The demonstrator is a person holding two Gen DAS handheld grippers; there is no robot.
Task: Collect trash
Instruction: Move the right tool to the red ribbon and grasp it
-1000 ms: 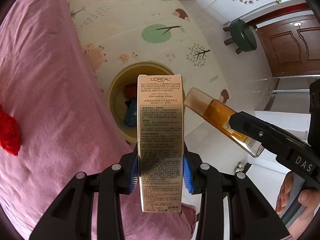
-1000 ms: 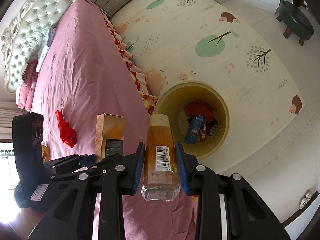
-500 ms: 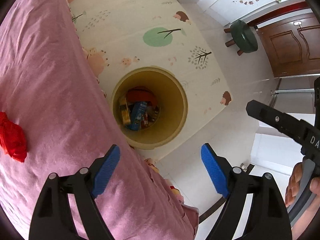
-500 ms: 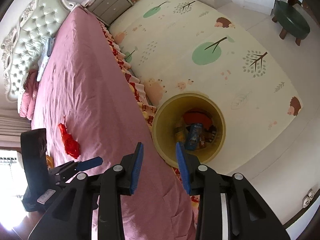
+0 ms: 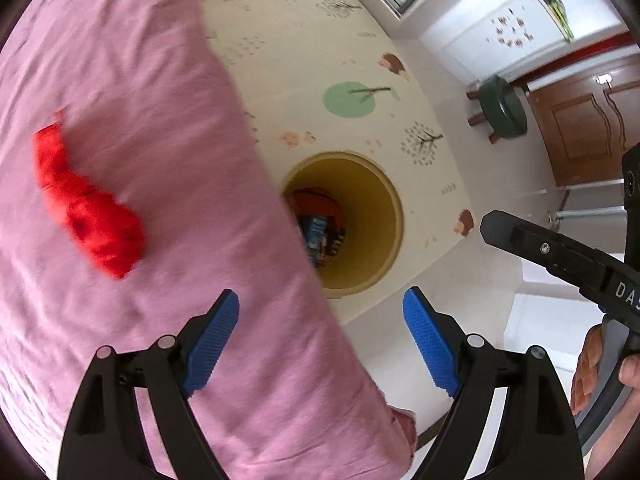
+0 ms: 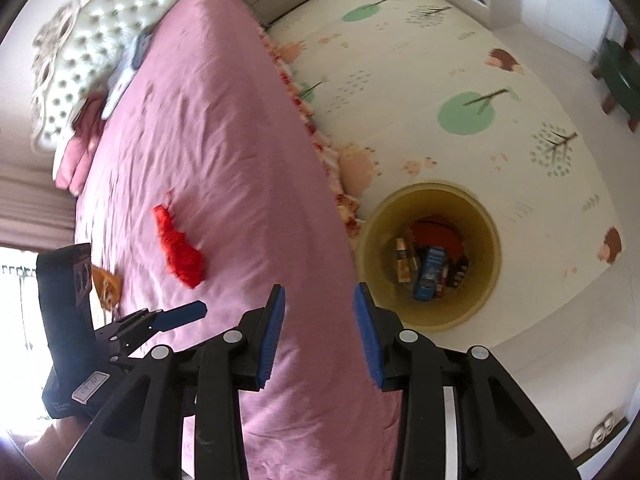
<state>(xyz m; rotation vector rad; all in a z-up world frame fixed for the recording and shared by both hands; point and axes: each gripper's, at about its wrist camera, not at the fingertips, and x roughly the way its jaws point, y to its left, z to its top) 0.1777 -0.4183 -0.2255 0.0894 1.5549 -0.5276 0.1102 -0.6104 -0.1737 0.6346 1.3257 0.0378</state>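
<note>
A yellow trash bin (image 5: 390, 216) stands on the floor beside the bed and holds several items, among them a gold box (image 6: 402, 260) and a blue pack (image 6: 428, 272). It also shows in the right wrist view (image 6: 486, 276). A crumpled red wrapper (image 5: 86, 208) lies on the pink bedspread (image 5: 140, 80); in the right wrist view it (image 6: 180, 248) is to the left. My left gripper (image 5: 320, 320) is open and empty over the bed's edge. My right gripper (image 6: 319, 320) is open and empty above the bed's edge, left of the bin.
A patterned play mat (image 6: 420, 80) covers the floor. A green stool (image 5: 502, 110) stands near a wooden door (image 5: 580, 120). A tufted headboard (image 6: 92, 40) and pillows are at the bed's far end. An orange object (image 6: 105, 282) lies near the left gripper.
Both grippers let go of the gold box and the amber bottle, which now lie in the bin. Both grippers have since swung left over the bed, toward the red wrapper.
</note>
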